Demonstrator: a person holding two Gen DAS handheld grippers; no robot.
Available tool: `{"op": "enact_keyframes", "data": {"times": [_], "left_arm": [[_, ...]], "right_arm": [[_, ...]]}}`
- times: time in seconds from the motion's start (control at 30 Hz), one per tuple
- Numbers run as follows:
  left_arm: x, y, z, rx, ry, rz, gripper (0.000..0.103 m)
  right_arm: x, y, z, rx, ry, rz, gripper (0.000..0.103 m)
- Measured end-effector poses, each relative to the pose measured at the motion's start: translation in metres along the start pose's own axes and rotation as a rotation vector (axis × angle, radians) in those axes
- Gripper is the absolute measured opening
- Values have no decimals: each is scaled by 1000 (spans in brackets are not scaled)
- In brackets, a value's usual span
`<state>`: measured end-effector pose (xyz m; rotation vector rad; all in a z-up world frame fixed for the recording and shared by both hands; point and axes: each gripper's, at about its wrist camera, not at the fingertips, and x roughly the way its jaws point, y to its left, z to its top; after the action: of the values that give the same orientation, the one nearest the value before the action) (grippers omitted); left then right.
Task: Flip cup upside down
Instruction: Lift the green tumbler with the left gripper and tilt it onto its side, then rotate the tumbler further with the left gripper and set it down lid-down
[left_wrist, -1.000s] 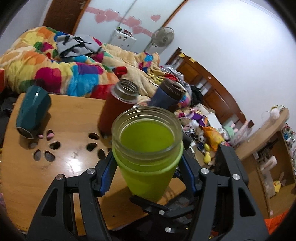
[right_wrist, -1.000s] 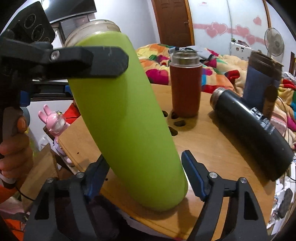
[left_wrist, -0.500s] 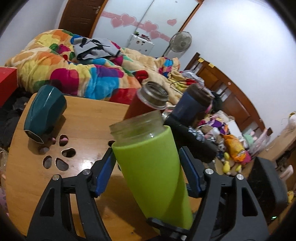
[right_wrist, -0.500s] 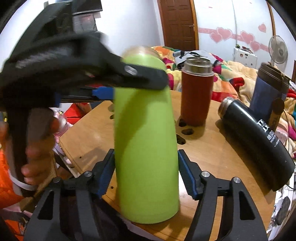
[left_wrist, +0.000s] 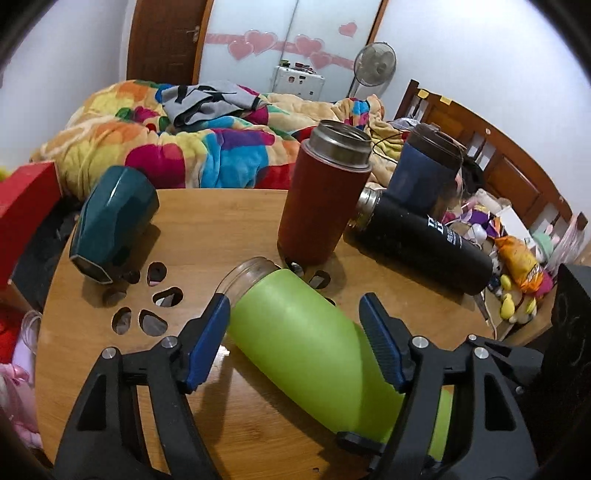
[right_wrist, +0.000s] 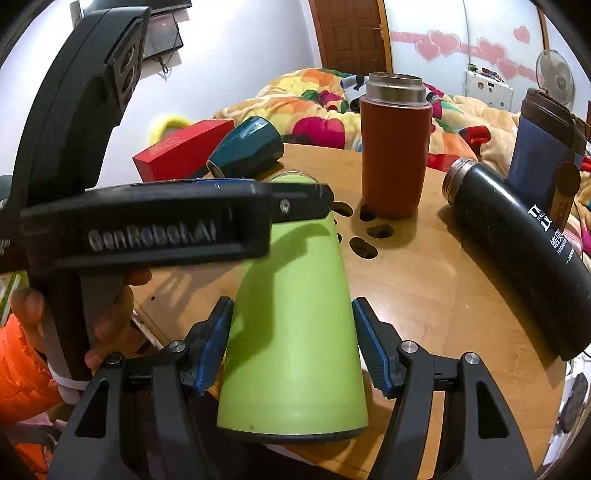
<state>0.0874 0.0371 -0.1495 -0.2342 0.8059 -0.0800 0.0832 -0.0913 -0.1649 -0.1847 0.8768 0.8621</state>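
The green cup (left_wrist: 314, 343) lies tilted over the round wooden counter (left_wrist: 229, 225), its clear glass mouth pointing toward the flower-shaped holes (left_wrist: 147, 306) and its base toward the cameras. The left hand-held gripper (left_wrist: 295, 343) has its blue pads spread on either side of the cup; the left pad touches near the neck while the right pad stands clear, so it looks released. The right hand-held gripper (right_wrist: 291, 347) brackets the cup's (right_wrist: 295, 332) lower body with both pads just beside the wall; whether it is clenched I cannot tell. A red flask (left_wrist: 321, 199) stands upright behind, a black bottle (left_wrist: 421, 247) lies beside it, and a teal cup (left_wrist: 110, 221) lies at the left.
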Motion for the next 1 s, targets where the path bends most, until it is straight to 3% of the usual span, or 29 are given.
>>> {"op": "enact_keyframes", "data": {"times": [0.13, 0.2, 0.3, 0.37, 0.47, 0.53, 0.8, 1.0], "left_arm": [[-8, -3, 3, 8, -11, -25, 50], [-11, -6, 3, 16, -5, -39, 35], [-11, -15, 1, 61, -1, -21, 26], [-11, -19, -1, 82, -2, -9, 23], [-10, -22, -2, 85, -2, -20, 21], [-9, -23, -2, 84, 0, -17, 20], [-18, -22, -2, 80, 8, -43, 20], [-37, -18, 1, 59, 5, -113, 19]], "right_arm": [[-2, 1, -7, -1, -7, -7, 62], [-5, -1, -12, 30, -5, -8, 63], [-6, -6, -20, 73, 14, -11, 79], [-8, -9, -33, 108, 24, -22, 81], [-15, -8, -47, 129, -8, -63, 81], [-18, -6, -51, 138, -24, -90, 65], [-33, 0, -50, 160, -49, -115, 64], [-72, 8, -32, 131, -151, -125, 63]]}}
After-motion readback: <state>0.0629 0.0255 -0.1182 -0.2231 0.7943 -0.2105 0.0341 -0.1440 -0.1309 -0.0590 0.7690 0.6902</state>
